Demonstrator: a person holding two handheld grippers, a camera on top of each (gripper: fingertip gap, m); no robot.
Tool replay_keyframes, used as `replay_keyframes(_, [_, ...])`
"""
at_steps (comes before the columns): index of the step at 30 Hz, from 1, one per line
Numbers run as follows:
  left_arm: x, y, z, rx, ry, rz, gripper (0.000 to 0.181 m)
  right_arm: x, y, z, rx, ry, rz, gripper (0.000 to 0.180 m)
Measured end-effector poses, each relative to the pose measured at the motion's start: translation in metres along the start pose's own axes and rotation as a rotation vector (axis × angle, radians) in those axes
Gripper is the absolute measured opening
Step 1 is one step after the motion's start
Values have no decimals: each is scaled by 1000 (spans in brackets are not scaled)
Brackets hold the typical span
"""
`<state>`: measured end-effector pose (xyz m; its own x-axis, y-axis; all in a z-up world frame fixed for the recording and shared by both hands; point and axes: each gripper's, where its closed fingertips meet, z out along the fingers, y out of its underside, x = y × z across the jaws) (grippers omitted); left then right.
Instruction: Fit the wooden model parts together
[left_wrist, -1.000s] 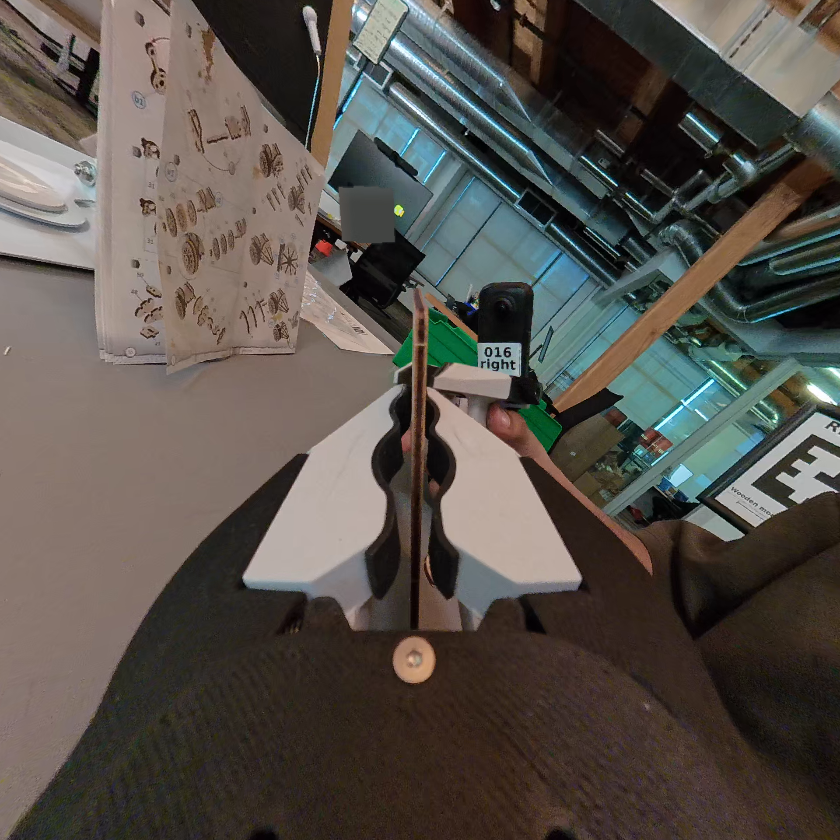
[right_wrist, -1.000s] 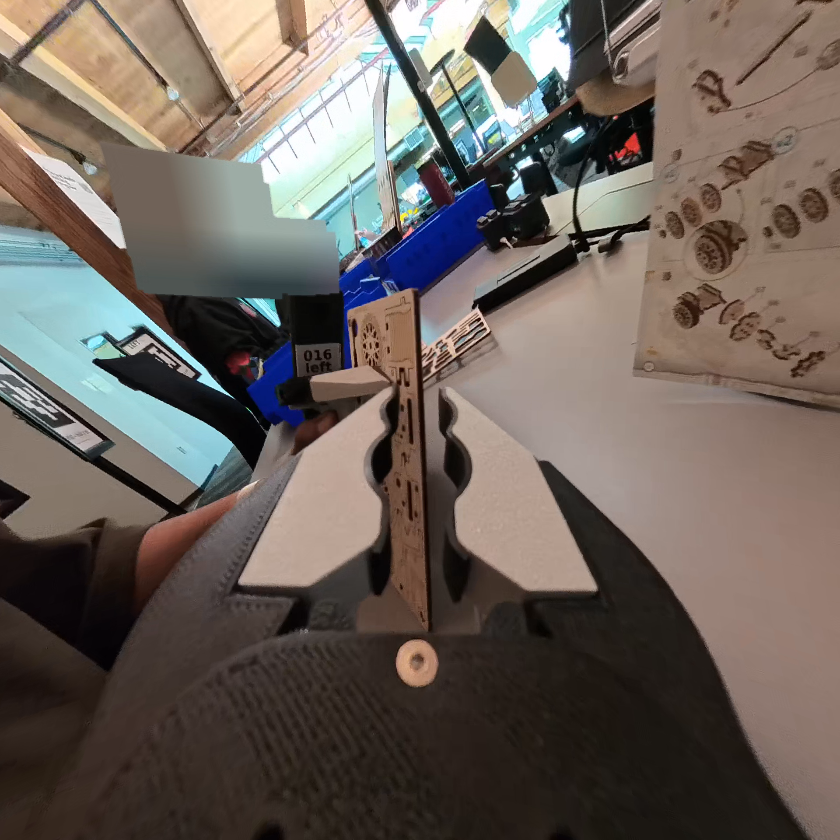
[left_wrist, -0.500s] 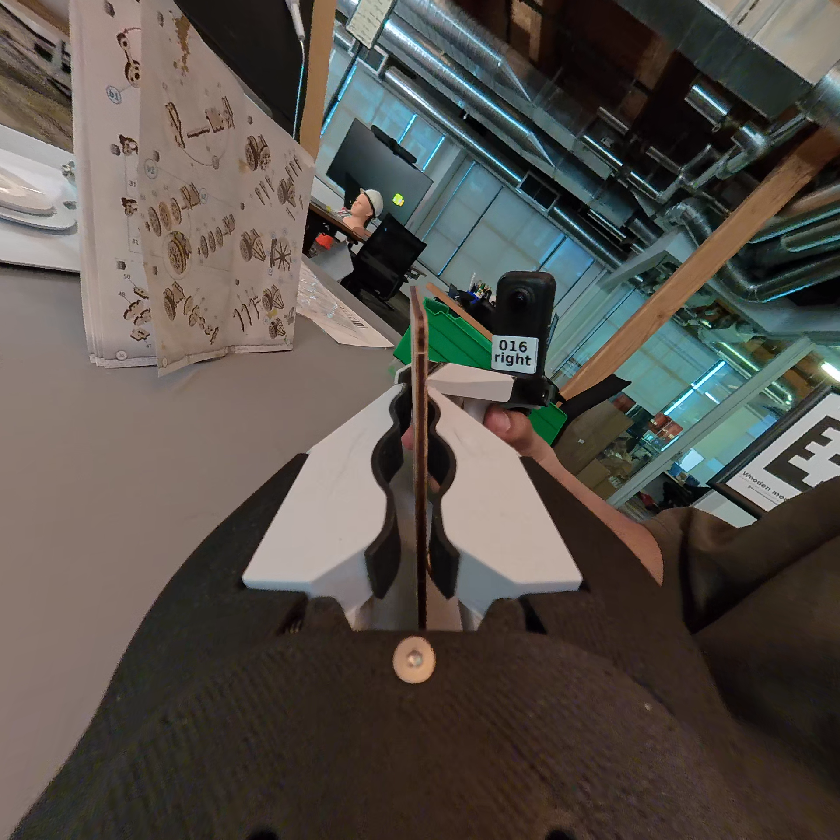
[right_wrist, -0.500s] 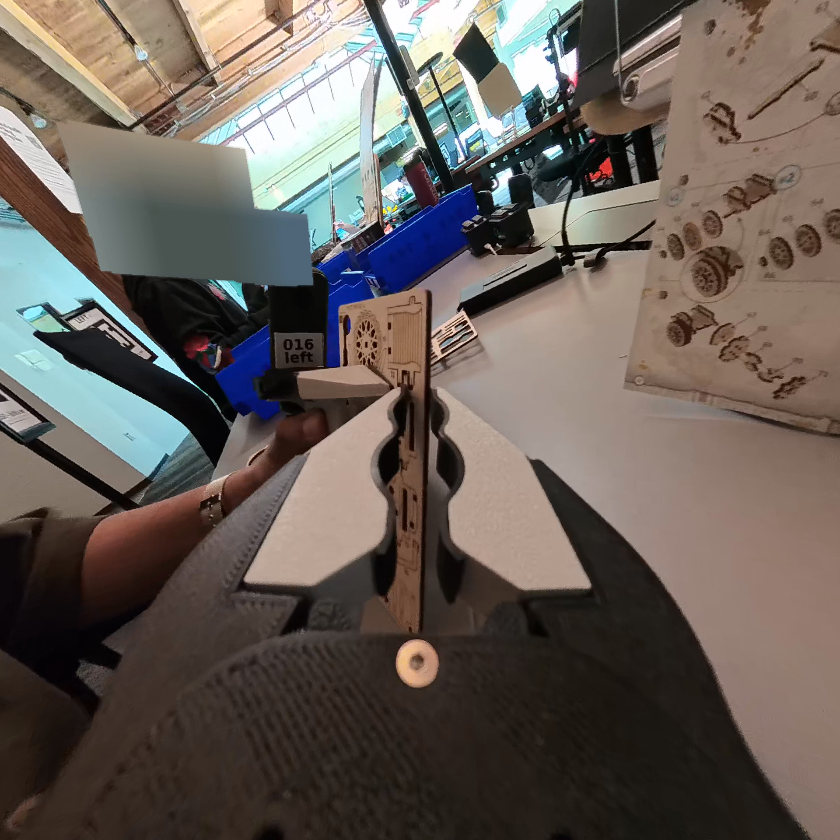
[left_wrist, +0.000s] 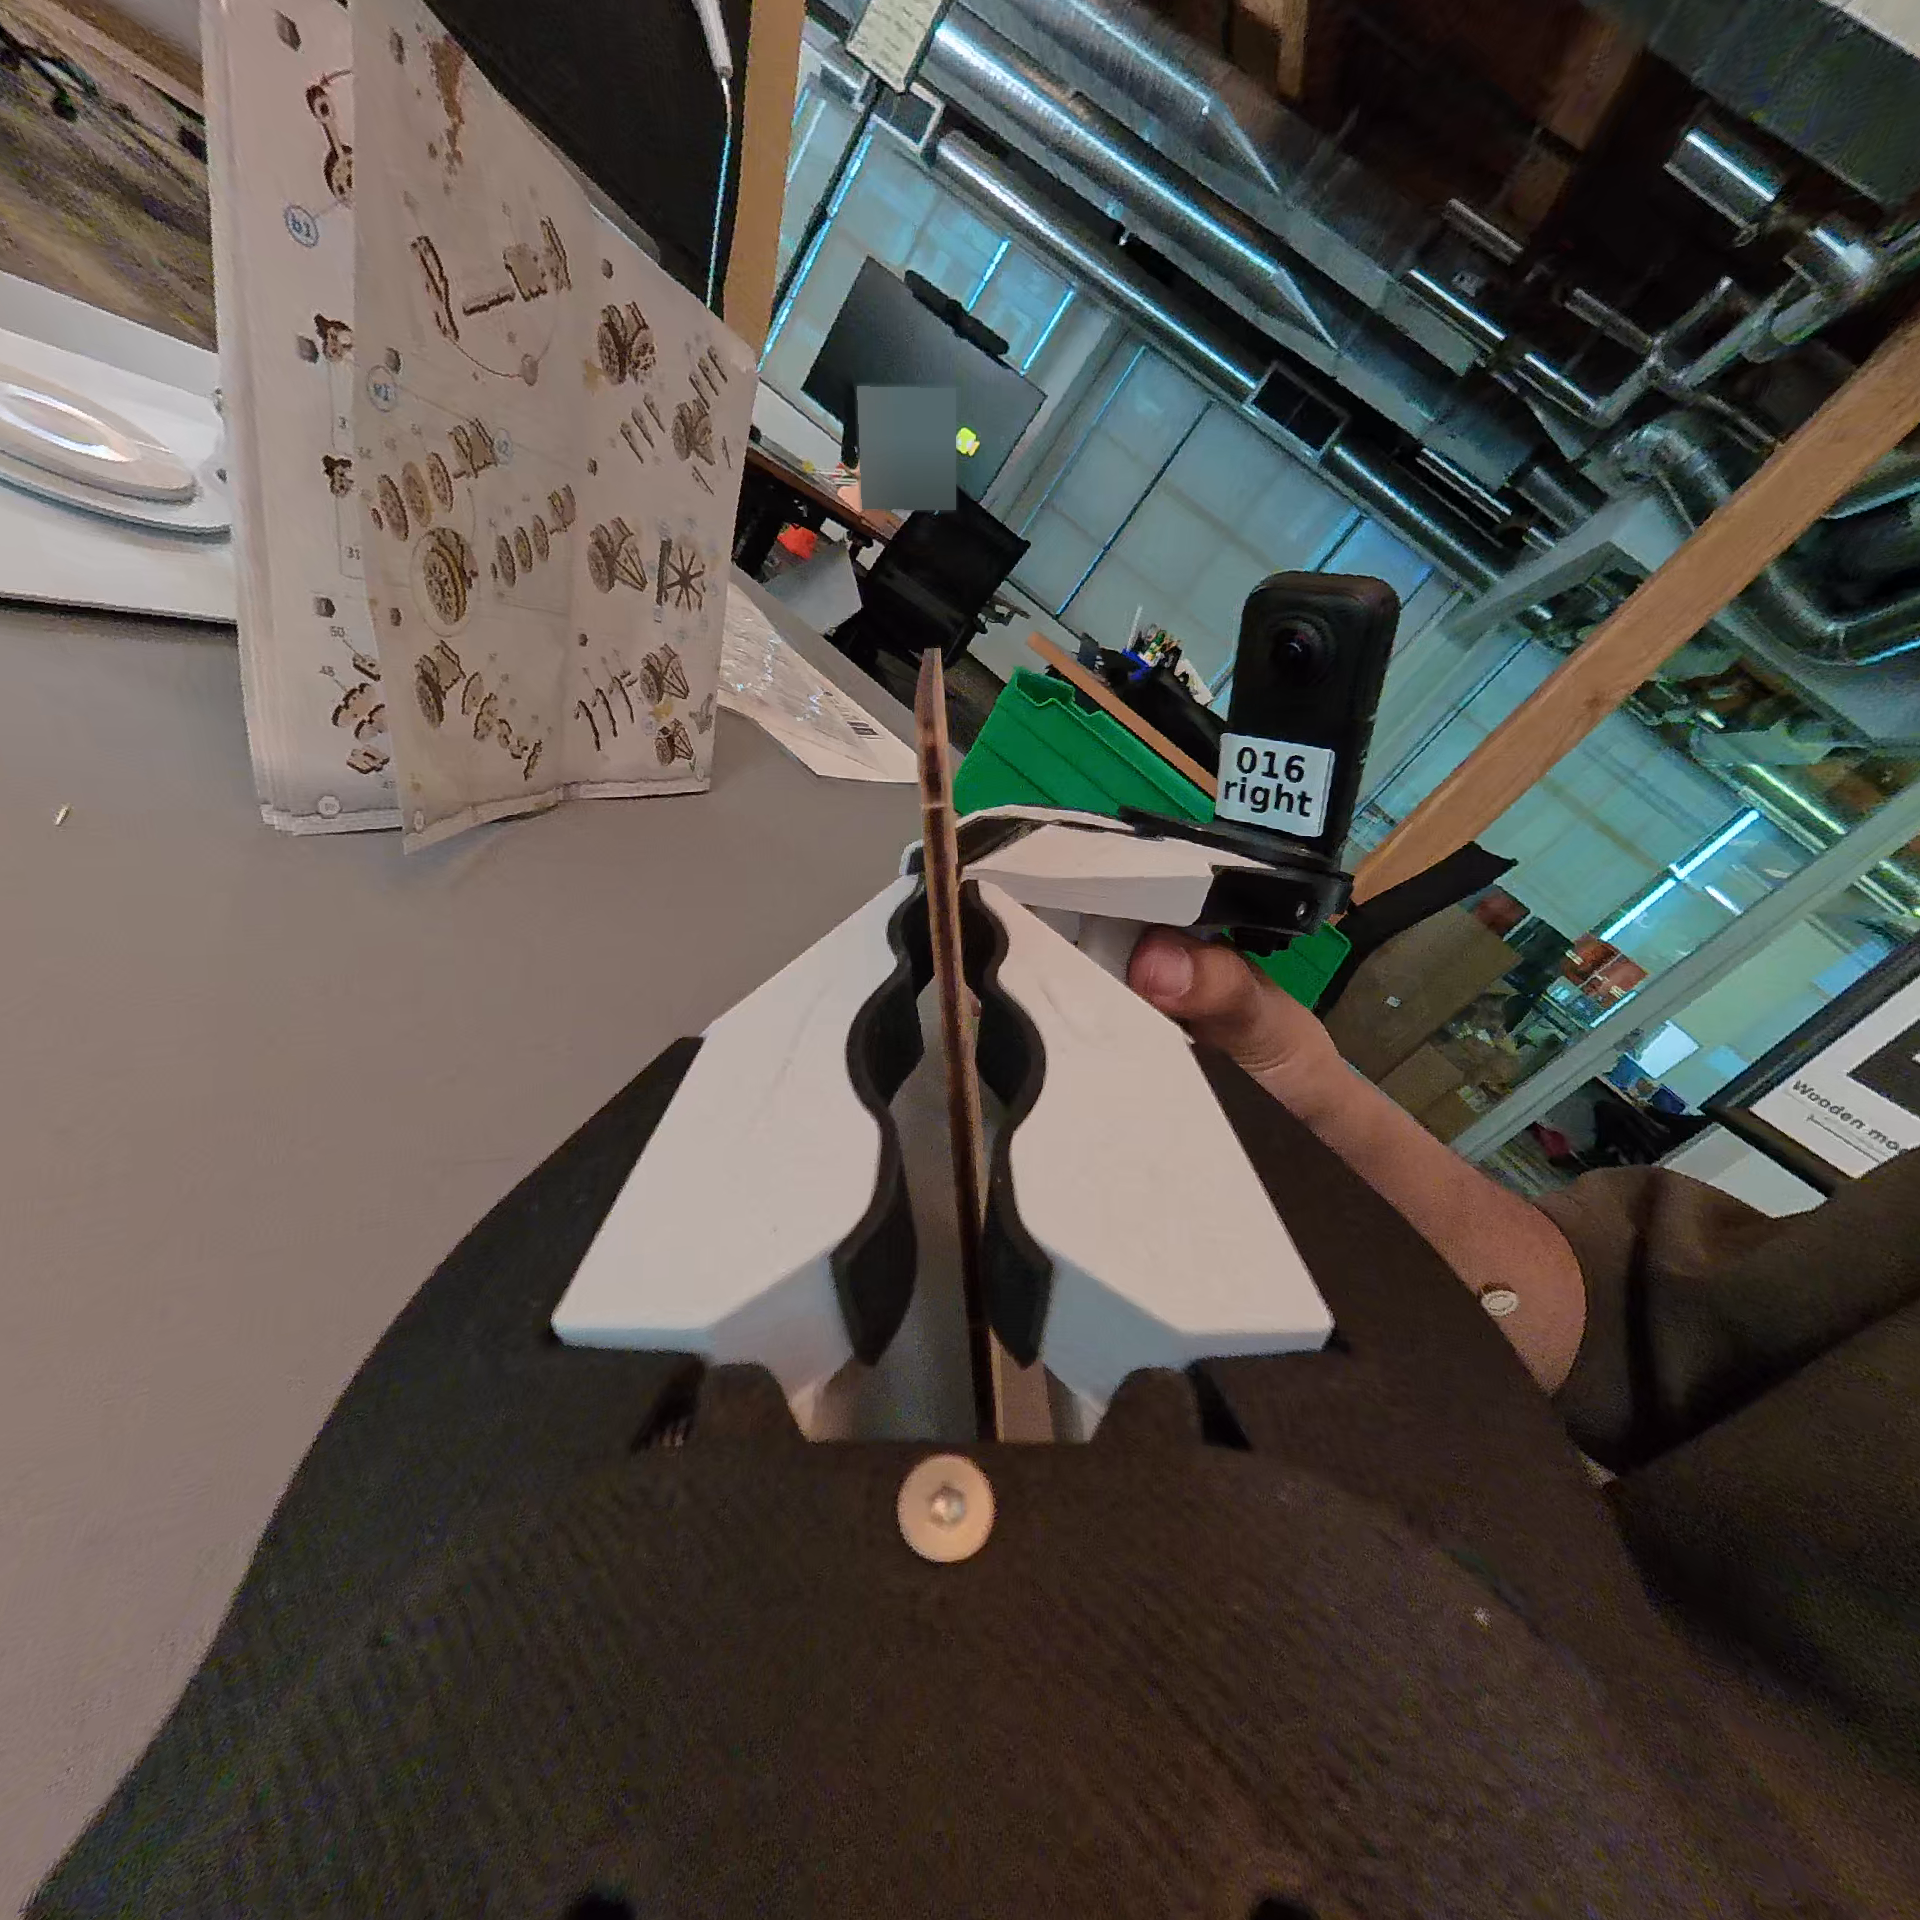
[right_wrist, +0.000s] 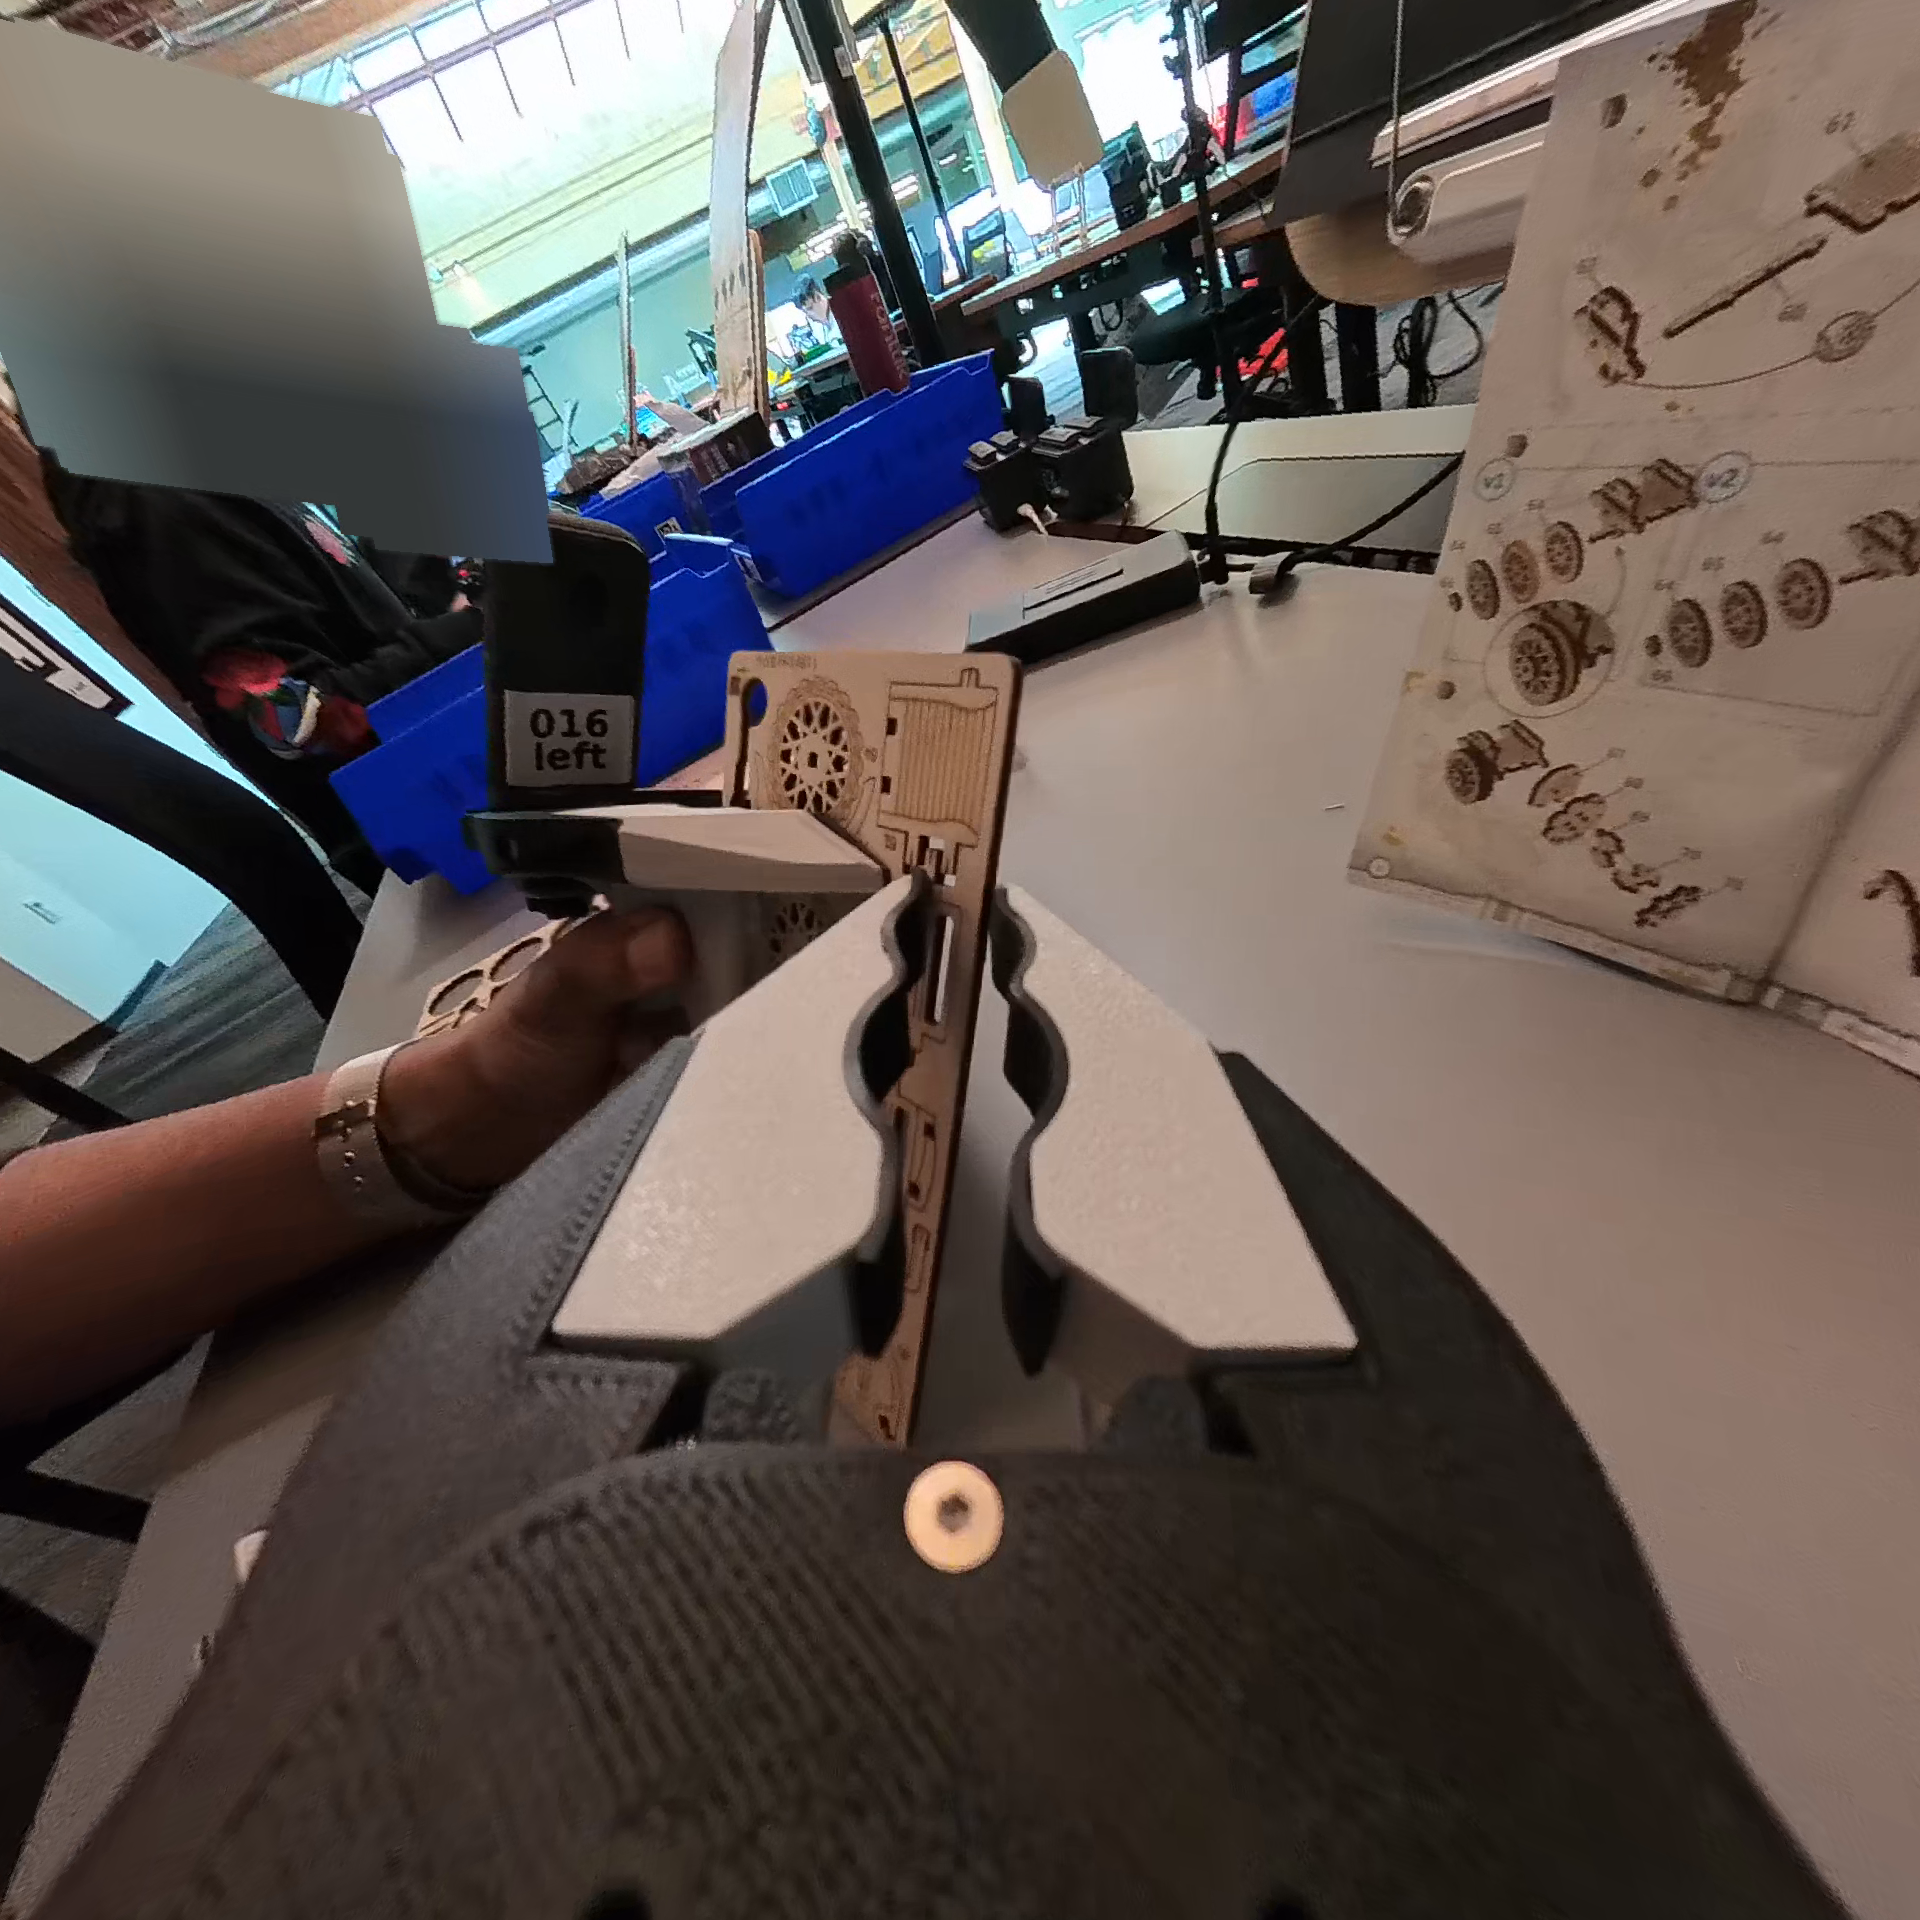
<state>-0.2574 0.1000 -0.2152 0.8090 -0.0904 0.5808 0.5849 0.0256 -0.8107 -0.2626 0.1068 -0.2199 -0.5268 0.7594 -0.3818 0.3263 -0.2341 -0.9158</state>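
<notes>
A thin laser-cut wooden sheet (right_wrist: 920, 748) with a wheel and other parts cut into it is held upright above the grey table (right_wrist: 1455, 1195). In the left wrist view the wooden sheet (left_wrist: 938, 810) shows edge-on. My left gripper (left_wrist: 943, 899) is shut on it, pads on both faces. My right gripper (right_wrist: 951, 899) is also shut on the same sheet. Each gripper shows in the other's view, meeting the sheet from the side: the right gripper (left_wrist: 1081, 857) and the left gripper (right_wrist: 748, 842). The sheet's lower part is hidden between the fingers.
An unfolded instruction sheet (left_wrist: 499, 499) stands on the table, also in the right wrist view (right_wrist: 1683, 623). Another punched wooden sheet (right_wrist: 483, 977) lies under the left hand. A green bin (left_wrist: 1049, 748) and blue bins (right_wrist: 862, 468) sit at the table's edges. The grippers are tip to tip, or close to it.
Both grippers kept their hold on the sheet and tilted together; the right wrist view now shows more of the sheet's face and the table.
</notes>
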Motion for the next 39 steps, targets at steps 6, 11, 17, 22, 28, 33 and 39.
replay_keyframes(6, [-5,1,1,-8,-34,-11,1,4,1,1,-20,115,-136,12])
replay_keyframes(11, [-7,0,0,-1,-51,-12,2,5,1,3,-32,187,-224,13])
replay_keyframes(17, [-10,-1,-1,8,-61,-27,1,6,0,5,-44,267,-312,15])
replay_keyframes(22, [-12,-2,-1,14,-32,-70,1,5,6,6,-46,84,-51,19])
replay_keyframes(28, [-8,-2,-1,12,-2,-68,0,-3,18,5,-92,-95,132,15])
replay_keyframes(33, [-6,0,1,8,-20,-49,1,-3,18,5,-90,-99,115,16])
replay_keyframes(39, [-7,0,1,13,-36,-52,1,0,20,6,-114,-53,57,18])
